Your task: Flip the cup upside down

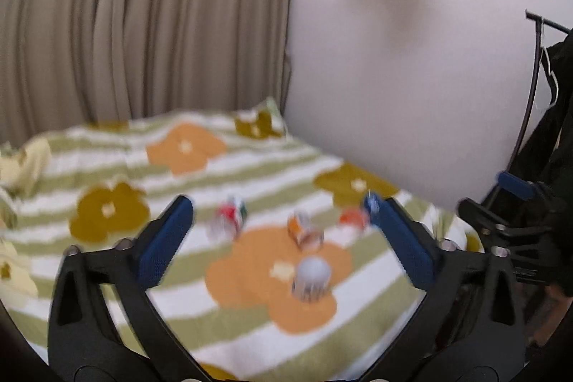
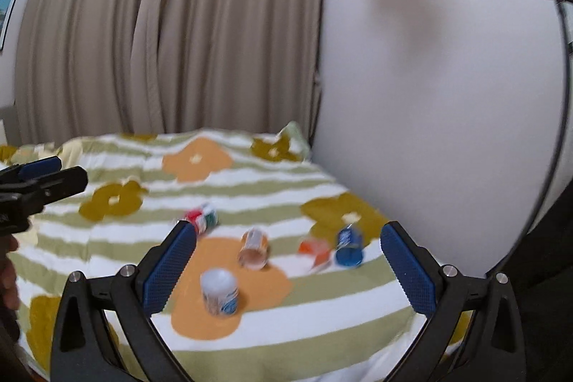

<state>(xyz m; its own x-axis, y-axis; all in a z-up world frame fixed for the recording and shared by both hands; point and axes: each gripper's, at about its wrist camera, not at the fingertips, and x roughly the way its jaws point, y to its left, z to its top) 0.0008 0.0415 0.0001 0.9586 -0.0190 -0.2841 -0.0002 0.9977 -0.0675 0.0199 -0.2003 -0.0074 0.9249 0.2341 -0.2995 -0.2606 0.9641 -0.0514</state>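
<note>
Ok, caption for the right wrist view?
Right gripper, jaws open, above a flowered blanket scattered with small cups, nearest white cup upside down.

A bed covered by a white and pale-green striped blanket (image 2: 286, 339) printed with orange and mustard flowers fills the lower half of both views. Behind it hang long beige pleated curtains (image 2: 161, 34), reaching down to the bedding, and to their right stands a plain white wall (image 2: 440, 95) in soft, even light with faint shadows across it. A thin black metal rack (image 1: 533, 67) with dark clothing hanging on it stands at the far right edge, and a sliver of a framed picture (image 2: 9, 6) shows at the far left.
</note>
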